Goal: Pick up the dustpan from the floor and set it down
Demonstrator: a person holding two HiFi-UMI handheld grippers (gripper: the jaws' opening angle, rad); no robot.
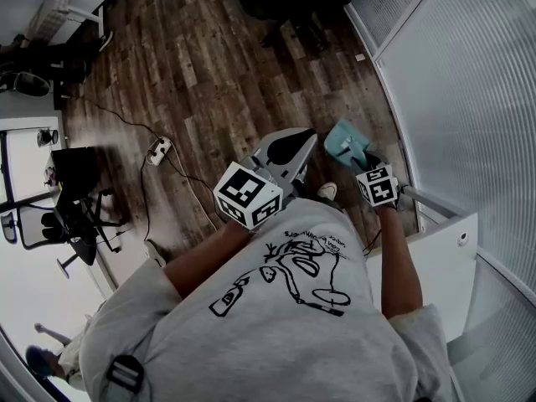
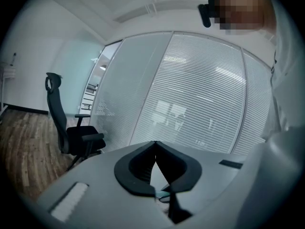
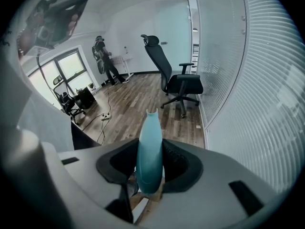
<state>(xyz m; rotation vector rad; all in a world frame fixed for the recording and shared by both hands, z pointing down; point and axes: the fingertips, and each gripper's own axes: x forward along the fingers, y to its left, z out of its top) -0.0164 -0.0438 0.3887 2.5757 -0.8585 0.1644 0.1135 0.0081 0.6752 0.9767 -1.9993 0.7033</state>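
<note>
In the head view, the light blue dustpan (image 1: 343,143) hangs above the wooden floor, close to the glass wall. My right gripper (image 1: 362,159) is shut on its handle and points steeply down. The right gripper view shows that blue handle (image 3: 150,147) standing upright between the two black jaws, its notched tip rising past them. My left gripper (image 1: 293,145) is held out in front of my chest, to the left of the dustpan and apart from it. In the left gripper view, my left gripper (image 2: 155,144) has its jaw tips meeting, with nothing between them.
A glass wall with blinds (image 1: 469,99) runs along the right. A black office chair (image 3: 174,82) stands beside it. A power strip (image 1: 157,150) with a cable lies on the floor at left. A white cabinet top (image 1: 435,249) is at my right elbow. A person (image 3: 105,61) stands far off.
</note>
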